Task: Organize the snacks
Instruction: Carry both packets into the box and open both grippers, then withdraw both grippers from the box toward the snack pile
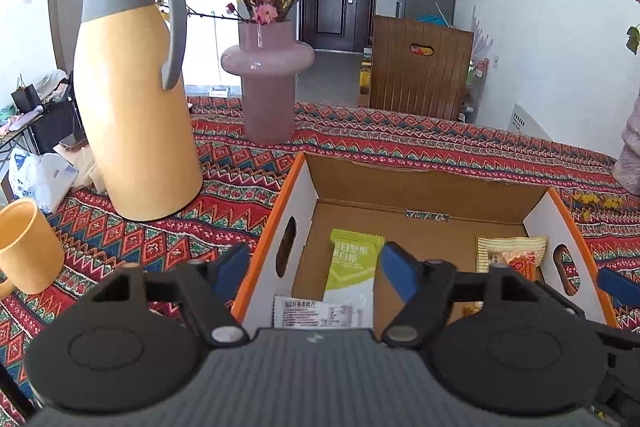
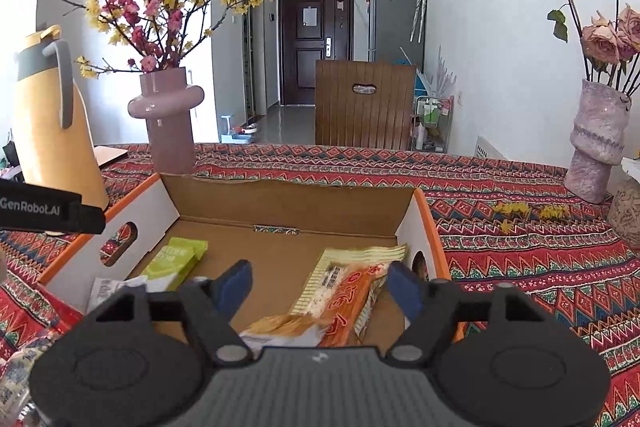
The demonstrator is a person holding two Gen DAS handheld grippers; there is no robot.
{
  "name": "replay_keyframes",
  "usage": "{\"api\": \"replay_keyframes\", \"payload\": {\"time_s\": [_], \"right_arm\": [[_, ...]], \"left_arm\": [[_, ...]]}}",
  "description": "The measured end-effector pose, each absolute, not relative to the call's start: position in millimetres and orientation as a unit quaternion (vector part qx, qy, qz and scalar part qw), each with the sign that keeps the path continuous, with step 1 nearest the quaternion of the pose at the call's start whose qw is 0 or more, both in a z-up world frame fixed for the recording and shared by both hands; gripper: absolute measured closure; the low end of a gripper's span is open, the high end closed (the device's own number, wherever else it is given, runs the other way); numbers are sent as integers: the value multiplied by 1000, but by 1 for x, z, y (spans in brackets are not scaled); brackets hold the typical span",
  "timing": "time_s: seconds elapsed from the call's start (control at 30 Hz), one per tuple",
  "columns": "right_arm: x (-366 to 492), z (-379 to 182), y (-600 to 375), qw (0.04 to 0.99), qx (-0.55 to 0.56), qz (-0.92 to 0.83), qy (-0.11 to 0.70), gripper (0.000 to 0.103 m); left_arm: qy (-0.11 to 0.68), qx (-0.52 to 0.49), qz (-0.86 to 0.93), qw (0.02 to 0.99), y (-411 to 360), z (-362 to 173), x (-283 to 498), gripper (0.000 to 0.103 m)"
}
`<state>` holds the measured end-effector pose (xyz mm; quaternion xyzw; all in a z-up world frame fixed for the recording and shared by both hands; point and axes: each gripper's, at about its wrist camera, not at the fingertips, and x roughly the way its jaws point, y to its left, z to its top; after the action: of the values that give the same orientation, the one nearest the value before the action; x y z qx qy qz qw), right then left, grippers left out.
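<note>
Cardboard walls of the orange-rimmed box (image 2: 224,205) ring our two grippers, with bare floor ahead. Our left gripper (image 1: 312,273) gapes wide over the green snack packet (image 1: 352,263), empty. Our right gripper (image 2: 320,285), tilted downward, spreads wide over the orange snack packet (image 2: 348,291), not gripping it.

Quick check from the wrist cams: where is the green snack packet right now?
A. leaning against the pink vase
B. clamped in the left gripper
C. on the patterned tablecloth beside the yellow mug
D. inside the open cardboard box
D: the green snack packet lies flat on the floor of the open cardboard box, touching neither open gripper.
</note>
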<state>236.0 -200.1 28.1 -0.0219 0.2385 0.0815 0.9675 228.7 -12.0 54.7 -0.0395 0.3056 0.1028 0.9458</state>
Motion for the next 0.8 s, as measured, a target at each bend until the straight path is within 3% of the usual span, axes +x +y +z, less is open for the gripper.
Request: {"api": "replay_keyframes", "payload": {"time_s": [0.03,0.13,0.8], "right_arm": [[233,30,-202,969,-20,80,232,11],[226,36,-206,972,-13,79,219,0],[176,48,-218,980,-10,81,183,0]], "left_arm": [[297,-37,103,949,-13,56,226,7],[280,-35,96,955,-14,61,218,0],[254,-45,71,964,-11,72,172,0]]}}
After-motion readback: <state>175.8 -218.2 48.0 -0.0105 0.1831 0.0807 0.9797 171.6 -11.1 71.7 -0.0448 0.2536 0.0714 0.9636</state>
